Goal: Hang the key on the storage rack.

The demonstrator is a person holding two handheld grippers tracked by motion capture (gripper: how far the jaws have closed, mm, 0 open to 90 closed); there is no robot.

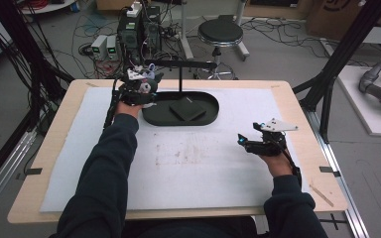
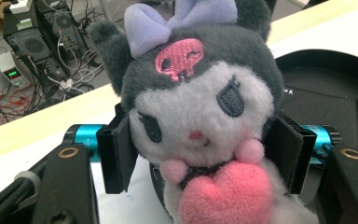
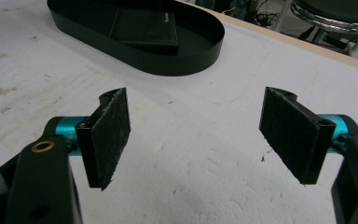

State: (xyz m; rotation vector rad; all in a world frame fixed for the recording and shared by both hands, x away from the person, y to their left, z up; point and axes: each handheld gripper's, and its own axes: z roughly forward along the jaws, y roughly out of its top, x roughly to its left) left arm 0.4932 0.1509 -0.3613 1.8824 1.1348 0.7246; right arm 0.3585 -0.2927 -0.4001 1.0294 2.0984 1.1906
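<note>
Fingers of the left gripper (image 1: 146,89) sit at the oval tray's (image 1: 198,120) left end in the high view. In the left gripper view both pads (image 2: 121,151) flank a plush toy (image 2: 200,116), touching its sides. In the right gripper view the right gripper (image 3: 198,135) gapes wide above white padding (image 3: 191,186).

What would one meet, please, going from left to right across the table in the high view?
The left gripper with the grey-and-white plush toy between its jaws → the flat dark square pad lying in the black oval tray → the right gripper with jaws apart over the white foam mat.
</note>
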